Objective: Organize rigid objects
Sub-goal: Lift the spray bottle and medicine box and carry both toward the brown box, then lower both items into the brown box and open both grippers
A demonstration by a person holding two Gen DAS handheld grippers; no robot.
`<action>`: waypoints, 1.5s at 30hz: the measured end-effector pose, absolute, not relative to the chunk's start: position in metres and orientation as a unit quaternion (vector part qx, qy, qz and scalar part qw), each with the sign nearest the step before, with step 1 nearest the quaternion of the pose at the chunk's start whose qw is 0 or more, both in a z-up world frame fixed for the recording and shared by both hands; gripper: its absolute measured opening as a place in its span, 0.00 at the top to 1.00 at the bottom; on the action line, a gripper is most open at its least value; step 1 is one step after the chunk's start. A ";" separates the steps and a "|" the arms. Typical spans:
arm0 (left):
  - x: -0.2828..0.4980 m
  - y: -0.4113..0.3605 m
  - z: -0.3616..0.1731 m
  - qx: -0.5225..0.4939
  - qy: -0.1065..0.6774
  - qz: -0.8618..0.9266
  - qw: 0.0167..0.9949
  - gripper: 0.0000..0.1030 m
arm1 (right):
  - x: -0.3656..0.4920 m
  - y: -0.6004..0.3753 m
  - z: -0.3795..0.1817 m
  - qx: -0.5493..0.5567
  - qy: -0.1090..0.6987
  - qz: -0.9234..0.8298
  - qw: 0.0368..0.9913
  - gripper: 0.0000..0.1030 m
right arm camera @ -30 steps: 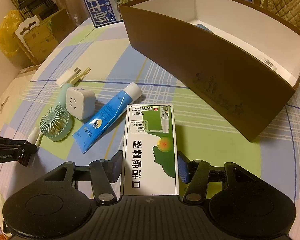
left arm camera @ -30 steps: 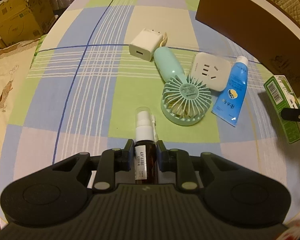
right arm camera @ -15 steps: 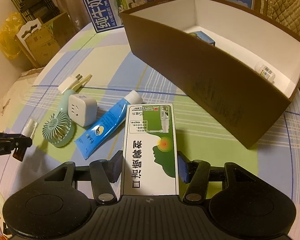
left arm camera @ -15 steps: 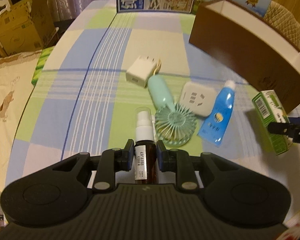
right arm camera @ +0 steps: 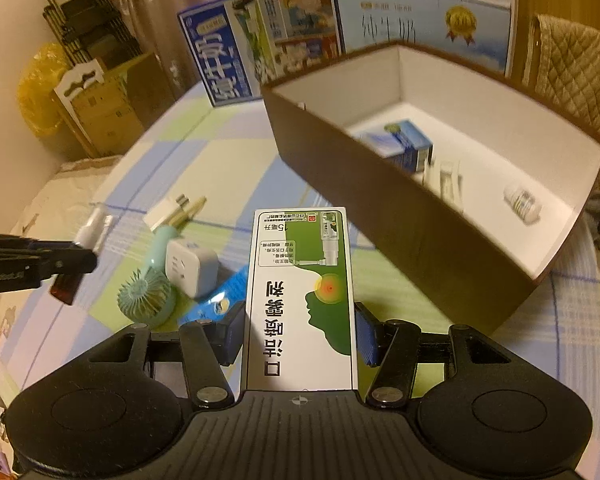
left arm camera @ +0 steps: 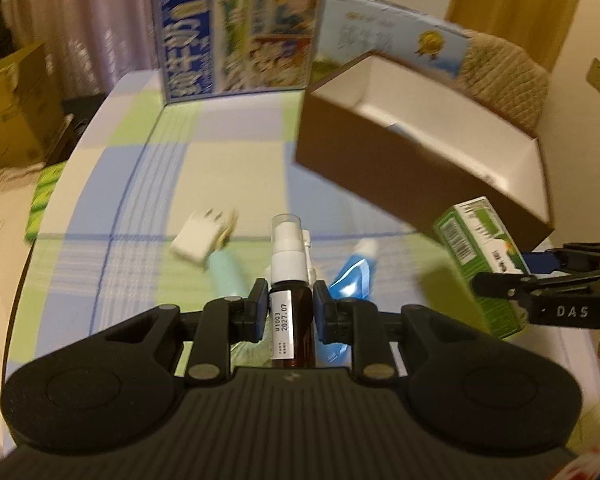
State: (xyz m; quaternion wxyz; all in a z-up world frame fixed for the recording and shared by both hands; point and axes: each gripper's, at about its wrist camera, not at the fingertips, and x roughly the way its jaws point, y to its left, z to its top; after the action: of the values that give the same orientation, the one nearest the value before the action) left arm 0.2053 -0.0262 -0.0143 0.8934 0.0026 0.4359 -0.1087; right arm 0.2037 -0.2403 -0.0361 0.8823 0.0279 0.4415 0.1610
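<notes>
My left gripper is shut on a brown spray bottle with a white pump top, held above the table. It also shows at the left of the right wrist view. My right gripper is shut on a green and white medicine box, raised near the brown storage box. The same medicine box shows in the left wrist view, in front of the storage box. On the checked tablecloth lie a white charger, a mint hand fan, a white socket cube and a blue tube.
The storage box holds a blue carton, a small white bottle and other packets. Blue milk cartons stand at the table's far edge. Cardboard boxes and a yellow bag sit off the table to the left.
Both grippers have lifted with their objects and moved toward the brown storage box, which now looks nearer, with its inside showing.
</notes>
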 end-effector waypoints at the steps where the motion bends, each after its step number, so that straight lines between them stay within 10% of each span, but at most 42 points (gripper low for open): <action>1: 0.209 -0.034 -0.011 0.005 0.433 -0.115 0.894 0.81 | 0.205 -0.244 -0.032 0.028 0.438 0.160 0.884 0.50; 45: 0.404 -0.256 -0.062 0.036 0.515 -0.105 0.850 0.81 | 0.387 -0.389 -0.047 -0.011 0.480 0.136 0.867 0.50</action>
State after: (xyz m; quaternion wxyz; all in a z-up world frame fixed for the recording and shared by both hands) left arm 0.4044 -0.2564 -0.0624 0.8503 0.0362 0.5145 -0.1049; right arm 0.3866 -0.3893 -0.0473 0.8667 -0.0112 0.4798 0.1357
